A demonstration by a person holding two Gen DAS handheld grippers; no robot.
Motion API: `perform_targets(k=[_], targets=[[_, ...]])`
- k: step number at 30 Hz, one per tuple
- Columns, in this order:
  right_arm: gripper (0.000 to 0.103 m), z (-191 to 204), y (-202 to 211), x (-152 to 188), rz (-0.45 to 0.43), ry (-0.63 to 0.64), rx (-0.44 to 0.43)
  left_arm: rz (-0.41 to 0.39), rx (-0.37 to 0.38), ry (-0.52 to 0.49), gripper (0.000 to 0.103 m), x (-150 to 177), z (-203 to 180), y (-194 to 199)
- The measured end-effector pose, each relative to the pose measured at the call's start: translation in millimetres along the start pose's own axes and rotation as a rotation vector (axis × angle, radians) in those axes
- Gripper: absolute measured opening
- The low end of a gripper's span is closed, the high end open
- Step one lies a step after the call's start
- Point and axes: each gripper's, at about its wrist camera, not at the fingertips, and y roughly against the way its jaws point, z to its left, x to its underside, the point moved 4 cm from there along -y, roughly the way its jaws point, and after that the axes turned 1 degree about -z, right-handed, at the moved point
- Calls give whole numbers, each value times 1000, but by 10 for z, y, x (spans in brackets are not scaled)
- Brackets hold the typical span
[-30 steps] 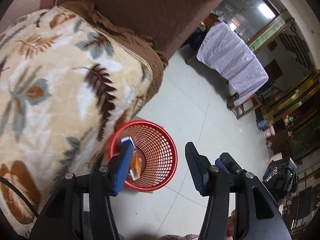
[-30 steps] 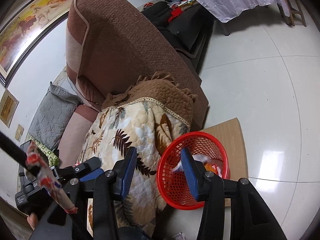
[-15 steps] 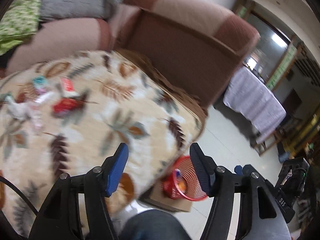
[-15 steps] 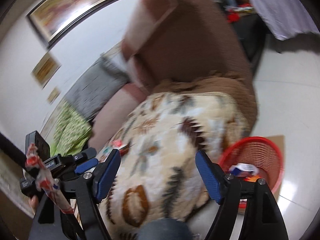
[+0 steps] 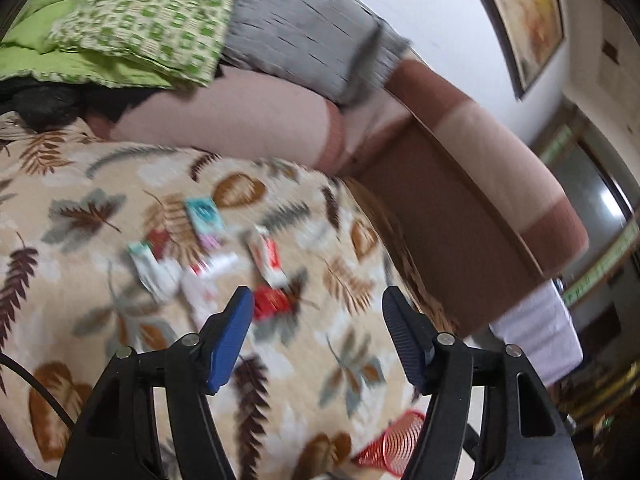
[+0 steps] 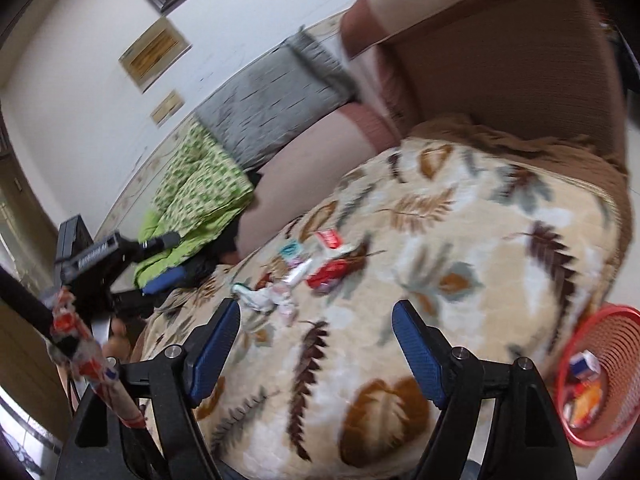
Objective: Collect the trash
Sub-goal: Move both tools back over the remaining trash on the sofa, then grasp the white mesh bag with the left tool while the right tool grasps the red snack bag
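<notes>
Item one: your scattered heap of crumpled wrappers, red, white and teal, lying loose on the leaf-print blanket. Item two: your red mesh plastic basket, upright at four o'clock from them, already holding some packets.

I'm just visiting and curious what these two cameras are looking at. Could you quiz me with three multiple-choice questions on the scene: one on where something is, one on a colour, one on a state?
1. Where do the loose wrappers lie?
A. on the leaf-patterned blanket
B. on the floor
C. on the grey cushion

2. What colour is the plastic mesh basket?
A. blue
B. red
C. white

3. What is between the right gripper's pads?
A. a wrapper
B. a cushion
C. nothing

Answers:
1 A: the wrappers are scattered on the leaf-patterned blanket.
2 B: the mesh basket beside the sofa is red.
3 C: the right gripper stands open and empty.
</notes>
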Motion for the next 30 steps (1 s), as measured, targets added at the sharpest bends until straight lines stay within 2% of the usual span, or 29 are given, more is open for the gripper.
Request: perform_targets(k=[4,6,9,10,14,19,24,28,30], targets=[[83,101,-489,-124,41,-18,-34,-10,-23,66,67,-28,422,-162],[83,116,-700,-151,61,-25,-41,-5,-75,61,67,3,612,-267],[83,101,-1110,-168,101,-31,-40,-21,-237,43,67,-15,927,-405],[83,88,-1208,-165,112,-38,-41,-14,-246,52,67,-10,982,-432],[83,13,-1648,-156,153,-82,-49,32,-195,142,67,-32,1260,-515],[83,-76,-2071,-133,187,-111,-41,74,-222,171,67,-6,1435,-678],[83,-196,-2406,-141,217,-125,-22,158,-211,247,67,80,1639,-1003],[83,-424,-2720,-117,262,-202,-10,181,-235,295,67,122,1813,-1176],[76,-524,-2839,-92,272,-242,-3,188,-252,306,67,144,1862,-1253]])
